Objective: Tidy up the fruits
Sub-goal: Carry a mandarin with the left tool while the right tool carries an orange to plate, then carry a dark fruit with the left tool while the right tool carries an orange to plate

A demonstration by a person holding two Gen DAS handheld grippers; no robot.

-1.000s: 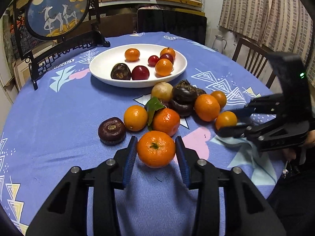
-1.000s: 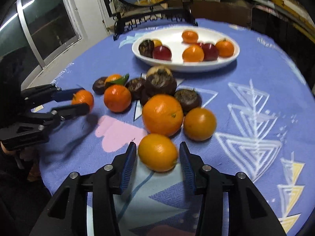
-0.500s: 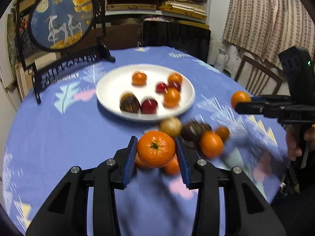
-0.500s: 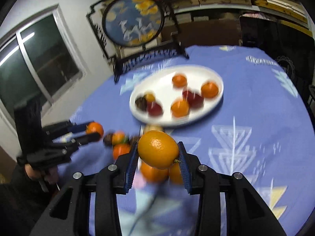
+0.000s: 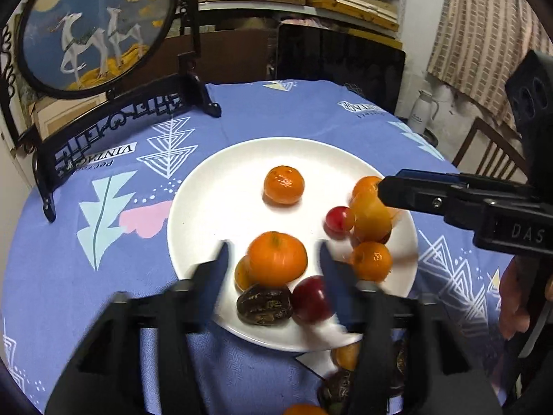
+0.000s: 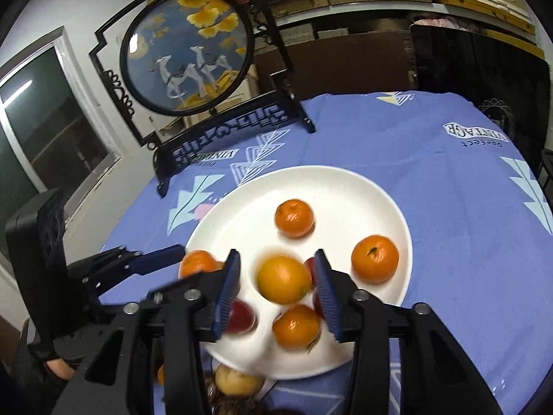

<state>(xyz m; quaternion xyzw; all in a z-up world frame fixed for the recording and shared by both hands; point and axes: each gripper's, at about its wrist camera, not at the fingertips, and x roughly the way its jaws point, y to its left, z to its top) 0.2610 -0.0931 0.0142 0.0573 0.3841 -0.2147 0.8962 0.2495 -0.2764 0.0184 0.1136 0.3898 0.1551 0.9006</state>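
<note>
Blue-padded, the left gripper (image 5: 273,263) stood parted around a tangerine (image 5: 277,258) over the white plate (image 5: 221,186); the right gripper (image 6: 276,287), equally spread, framed a blurred orange (image 6: 284,279) there; fruit below the plate's near rim was half hidden.

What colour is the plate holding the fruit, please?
Plain white plate, clearest in the right wrist view.

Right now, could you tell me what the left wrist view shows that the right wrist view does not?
Only the left wrist view shows the curtain, the white jug and the wooden chair. Only the right wrist view shows the window. Both share the white plate of fruit, the deer screen, and an orange between each gripper's open jaws: left gripper, right gripper.
</note>
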